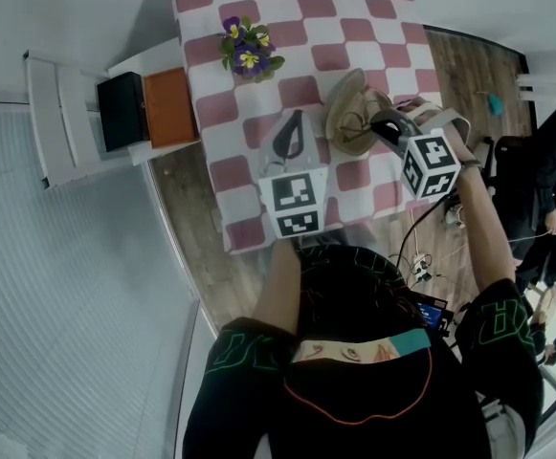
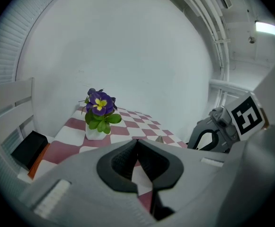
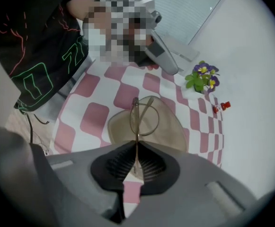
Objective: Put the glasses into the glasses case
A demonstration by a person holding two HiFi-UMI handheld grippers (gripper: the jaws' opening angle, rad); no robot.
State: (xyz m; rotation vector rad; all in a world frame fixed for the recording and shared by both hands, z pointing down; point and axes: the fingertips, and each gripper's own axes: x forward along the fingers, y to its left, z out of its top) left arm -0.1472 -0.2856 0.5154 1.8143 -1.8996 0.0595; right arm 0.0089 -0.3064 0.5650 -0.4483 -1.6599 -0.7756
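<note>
The right gripper (image 3: pixel 136 144) clamps thin gold-rimmed glasses (image 3: pixel 144 118) above the tan glasses case (image 3: pixel 174 135) on the pink-checked table (image 3: pixel 95 119), while the left gripper (image 2: pixel 137 144) hovers closed, empty.

The left gripper (image 1: pixel 297 120) hangs above the near edge of the surface (image 1: pixel 301 10), aimed away from the person. Its fingers (image 2: pixel 123 157) are pressed together at the tips with nothing between them. The bare left forearm (image 1: pixel 279 285) runs straight back from its marker cube to the body. The right gripper (image 1: pixel 381 122) is level with it over the surface's near right part, turned leftward. Its fingers (image 3: pixel 151 167) are clamped on the thin frame of the glasses (image 3: pixel 144 117). The right forearm (image 1: pixel 483 228) stretches out beyond the surface's right edge.
</note>
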